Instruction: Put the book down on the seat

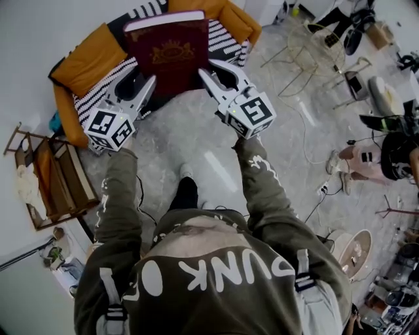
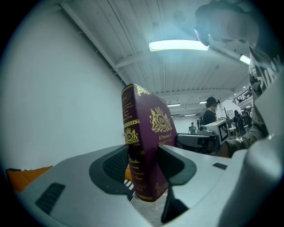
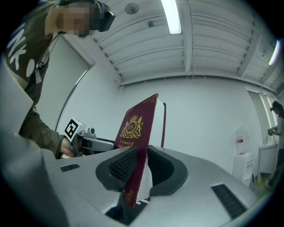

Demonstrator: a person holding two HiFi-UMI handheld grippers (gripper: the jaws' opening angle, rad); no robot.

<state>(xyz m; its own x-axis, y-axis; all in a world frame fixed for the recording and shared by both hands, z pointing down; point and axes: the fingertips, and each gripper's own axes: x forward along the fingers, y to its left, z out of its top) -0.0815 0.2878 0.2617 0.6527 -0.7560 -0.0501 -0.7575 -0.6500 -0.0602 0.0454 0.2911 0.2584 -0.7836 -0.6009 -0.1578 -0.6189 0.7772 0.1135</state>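
A maroon hardback book (image 1: 169,53) with gold crest print is held up in the air between both grippers, above the armchair seat (image 1: 108,97) with its black-and-white striped cover. My left gripper (image 1: 149,84) is shut on the book's spine edge (image 2: 141,146), its jaws pressed on either side. My right gripper (image 1: 204,76) is shut on the book's opposite side, clamping the front cover (image 3: 135,146) with pages showing behind it. The book stands upright and slightly tilted in both gripper views.
The armchair has orange arm cushions (image 1: 88,57) and back (image 1: 230,16). A wooden rack (image 1: 49,175) stands at the left by the wall. Wire-frame chairs (image 1: 314,46) and cables lie to the right on the grey floor (image 1: 209,150). Other people stand far behind (image 2: 208,116).
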